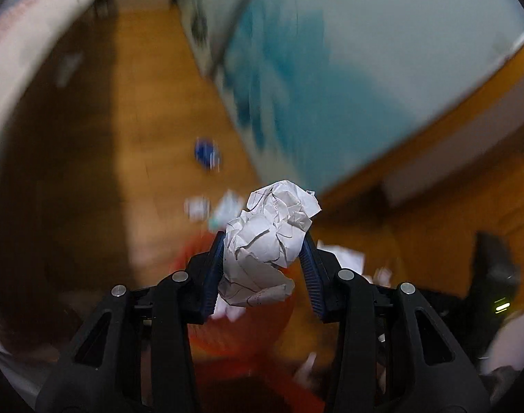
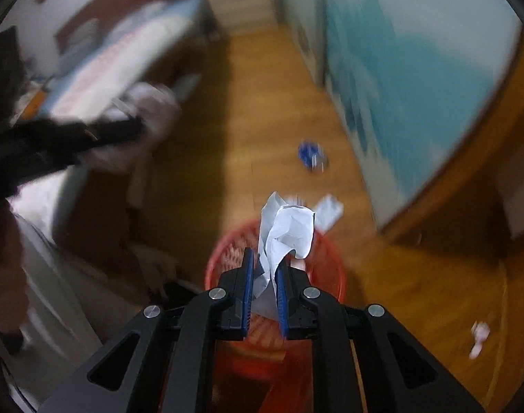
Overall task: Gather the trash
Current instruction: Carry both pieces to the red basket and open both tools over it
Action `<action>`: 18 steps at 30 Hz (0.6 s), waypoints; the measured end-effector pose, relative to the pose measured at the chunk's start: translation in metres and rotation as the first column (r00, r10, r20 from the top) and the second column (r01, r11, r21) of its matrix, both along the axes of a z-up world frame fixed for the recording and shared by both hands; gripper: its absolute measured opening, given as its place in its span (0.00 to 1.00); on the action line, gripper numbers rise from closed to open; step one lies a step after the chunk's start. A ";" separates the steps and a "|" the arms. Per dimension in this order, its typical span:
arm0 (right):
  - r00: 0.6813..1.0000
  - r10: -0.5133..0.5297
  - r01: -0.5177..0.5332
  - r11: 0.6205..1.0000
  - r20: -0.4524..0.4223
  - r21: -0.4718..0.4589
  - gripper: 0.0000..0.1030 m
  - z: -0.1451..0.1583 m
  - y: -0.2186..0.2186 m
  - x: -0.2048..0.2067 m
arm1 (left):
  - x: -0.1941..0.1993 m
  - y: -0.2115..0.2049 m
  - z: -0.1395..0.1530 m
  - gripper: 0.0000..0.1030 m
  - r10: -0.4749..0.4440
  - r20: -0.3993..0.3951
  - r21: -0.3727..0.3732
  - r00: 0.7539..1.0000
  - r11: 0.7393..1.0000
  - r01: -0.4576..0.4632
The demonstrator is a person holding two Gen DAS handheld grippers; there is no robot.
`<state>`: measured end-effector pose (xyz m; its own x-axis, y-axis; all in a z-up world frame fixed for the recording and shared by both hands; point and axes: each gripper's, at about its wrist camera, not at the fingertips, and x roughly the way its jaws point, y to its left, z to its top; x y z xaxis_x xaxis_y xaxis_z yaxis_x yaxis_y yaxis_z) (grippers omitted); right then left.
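My left gripper [image 1: 263,251] is shut on a crumpled white paper ball [image 1: 272,237] and holds it above the blurred red basket [image 1: 241,330]. My right gripper [image 2: 264,265] is shut on a crumpled white paper [image 2: 286,234] and holds it over the red mesh basket [image 2: 330,265], which has paper scraps inside. The left gripper also shows in the right wrist view [image 2: 138,127] at the left, with white paper at its tip. Loose white paper scraps [image 1: 198,206] and a blue wrapper [image 1: 206,153] lie on the wooden floor beyond the basket.
A blue-and-white wall panel [image 1: 348,69] runs along the right. A bed with pale bedding [image 2: 117,62] stands at the left. Another paper scrap [image 2: 478,339] lies on the floor at the right. A white scrap [image 2: 329,211] lies just past the basket.
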<state>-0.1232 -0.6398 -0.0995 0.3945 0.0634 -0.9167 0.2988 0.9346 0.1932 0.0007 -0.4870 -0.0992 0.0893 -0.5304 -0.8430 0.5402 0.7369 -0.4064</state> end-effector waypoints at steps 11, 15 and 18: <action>0.998 -0.015 0.021 0.995 -0.061 0.101 0.13 -0.052 0.017 0.018 | -0.007 -0.030 -0.043 0.41 -0.079 -0.008 0.214 0.997 0.974 0.079; 0.998 -0.013 0.020 0.994 -0.058 0.109 0.16 -0.057 0.017 0.032 | -0.011 -0.043 -0.045 0.41 -0.088 -0.011 0.231 0.996 0.969 0.088; 0.998 -0.018 0.025 0.993 -0.066 0.114 0.24 -0.056 0.014 0.031 | -0.014 -0.044 -0.044 0.42 -0.093 -0.008 0.238 0.996 0.967 0.092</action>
